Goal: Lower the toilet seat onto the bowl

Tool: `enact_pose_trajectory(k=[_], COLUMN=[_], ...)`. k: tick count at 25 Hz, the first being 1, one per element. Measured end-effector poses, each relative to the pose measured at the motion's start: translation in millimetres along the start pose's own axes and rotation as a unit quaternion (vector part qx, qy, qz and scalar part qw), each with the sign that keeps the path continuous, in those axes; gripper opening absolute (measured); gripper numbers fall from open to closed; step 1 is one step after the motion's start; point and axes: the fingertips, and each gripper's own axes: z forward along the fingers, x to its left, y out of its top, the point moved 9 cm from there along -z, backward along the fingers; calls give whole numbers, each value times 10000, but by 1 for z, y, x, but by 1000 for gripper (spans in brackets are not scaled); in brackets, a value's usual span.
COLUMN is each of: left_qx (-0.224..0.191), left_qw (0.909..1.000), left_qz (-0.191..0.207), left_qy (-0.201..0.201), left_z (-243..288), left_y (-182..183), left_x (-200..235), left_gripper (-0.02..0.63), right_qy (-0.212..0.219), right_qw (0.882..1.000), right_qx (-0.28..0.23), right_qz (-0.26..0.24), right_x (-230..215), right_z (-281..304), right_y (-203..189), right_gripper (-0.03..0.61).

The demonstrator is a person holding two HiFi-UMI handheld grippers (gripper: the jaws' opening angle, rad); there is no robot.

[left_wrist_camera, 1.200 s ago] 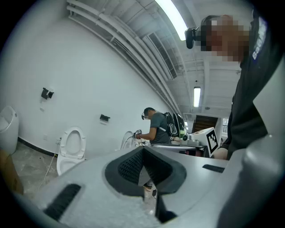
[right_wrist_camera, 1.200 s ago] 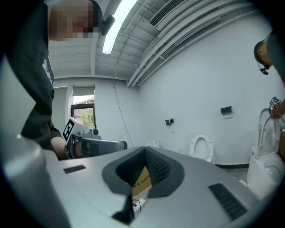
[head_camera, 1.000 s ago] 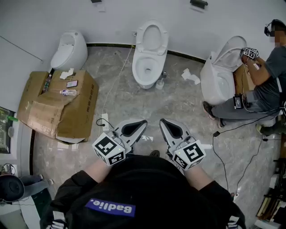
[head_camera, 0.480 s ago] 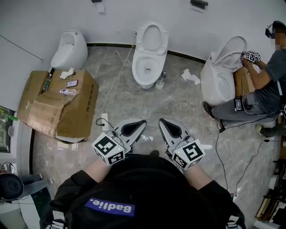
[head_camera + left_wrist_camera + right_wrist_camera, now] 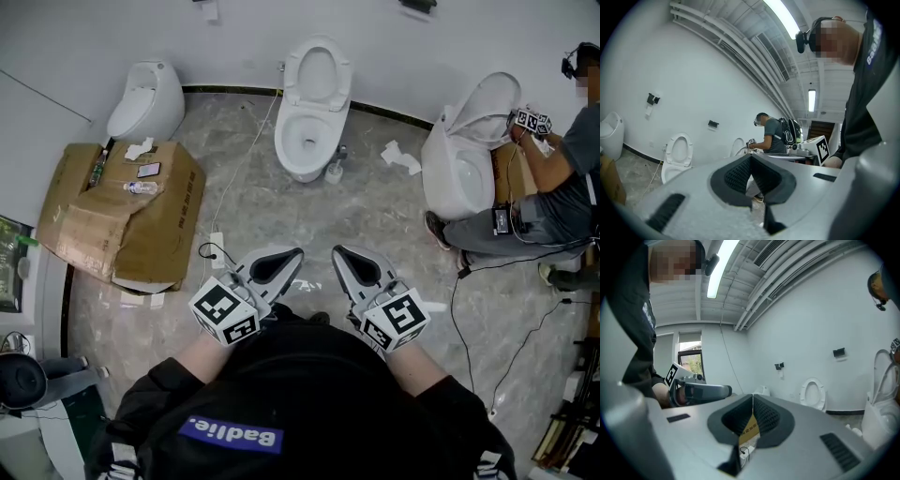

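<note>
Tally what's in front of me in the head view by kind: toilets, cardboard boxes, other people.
Toilets: 3 (left toilet, middle toilet, right toilet)
Cardboard boxes: 1 (cardboard box)
Other people: 1 (person at the right toilet)
Total: 5

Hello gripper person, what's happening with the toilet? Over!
Left gripper and right gripper shut, empty. Toilet seat upright, not reached. Power strip on floor, left of path.
</note>
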Motion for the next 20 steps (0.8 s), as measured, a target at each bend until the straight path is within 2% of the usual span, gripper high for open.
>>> enact_pose_trajectory(k=[10, 17, 20], left_qx=[-80, -100, -104], left_qw=[9999, 9999, 9998], left_qz=[-17, -55, -17], left_qy=[115, -15, -143], left_z=[22, 43, 54], left_y=[1, 17, 36], left_x=[24, 93, 132], left_gripper=[11, 11, 11], right_qy=[42, -92, -182], right_qw=[9999, 9999, 9998], right_qx=[80, 88, 71], right_qz=[87, 54, 36], right_x=[-30, -58, -73], right_z=[16, 73, 106], right_y=[-6, 3, 17], right_gripper=[28, 28, 28])
